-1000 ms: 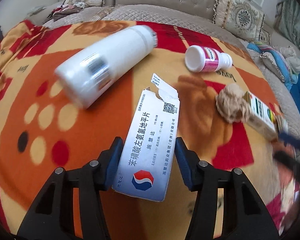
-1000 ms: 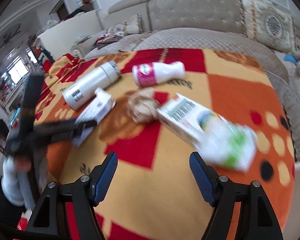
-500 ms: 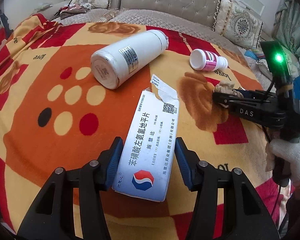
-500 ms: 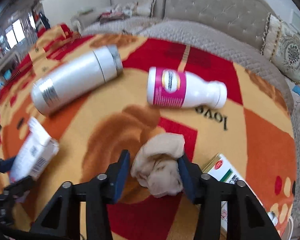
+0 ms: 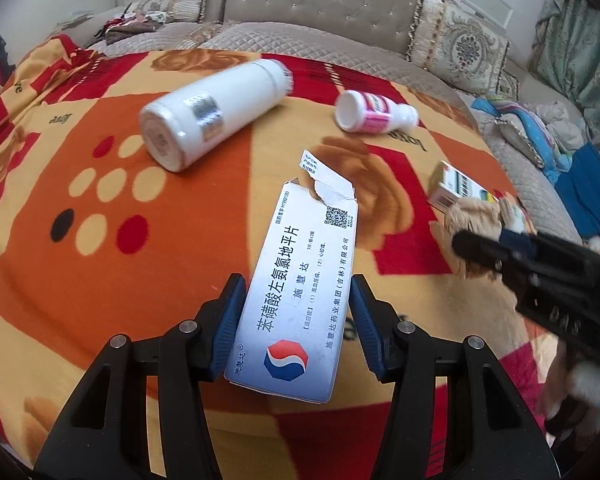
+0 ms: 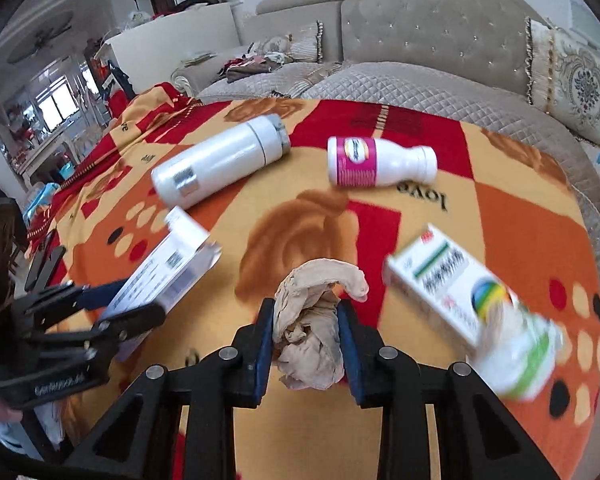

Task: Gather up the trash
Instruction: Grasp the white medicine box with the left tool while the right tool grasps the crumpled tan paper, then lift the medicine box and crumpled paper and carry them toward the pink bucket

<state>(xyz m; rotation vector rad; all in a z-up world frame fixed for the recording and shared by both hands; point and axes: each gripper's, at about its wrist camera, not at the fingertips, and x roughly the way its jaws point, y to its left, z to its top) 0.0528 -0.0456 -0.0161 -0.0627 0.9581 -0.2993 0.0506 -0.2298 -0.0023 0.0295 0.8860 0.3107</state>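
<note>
Left wrist view: left gripper (image 5: pixel 298 314) pinches a white flat cardboard medicine box with blue print and a torn flap (image 5: pixel 300 280) by its long edges, blue pads pressed on both sides, box raised over the orange, red and yellow patterned blanket (image 5: pixel 100 260).
Left grip advice: keep the squeeze even; the thin carton will likely buckle if pressed harder, so carry it flat and steady.
Left view, right side: right gripper appears blurred, with a crumpled beige wad of tissue (image 5: pixel 474 216) at its tip.
Right wrist view: right gripper (image 6: pixel 306 334) has just been closing, and the wad (image 6: pixel 312 332) sits between its pads, squeezed on both sides.
Right grip advice: the wad is soft, so lift straight and slowly, watching that the loose curl at its top does not slip free.
Left behind: white cylindrical flask (image 6: pixel 220 166), small white plastic bottle with a pink label (image 6: pixel 380 162), white and green carton (image 6: pixel 472 304), all lying on the blanket.
</note>
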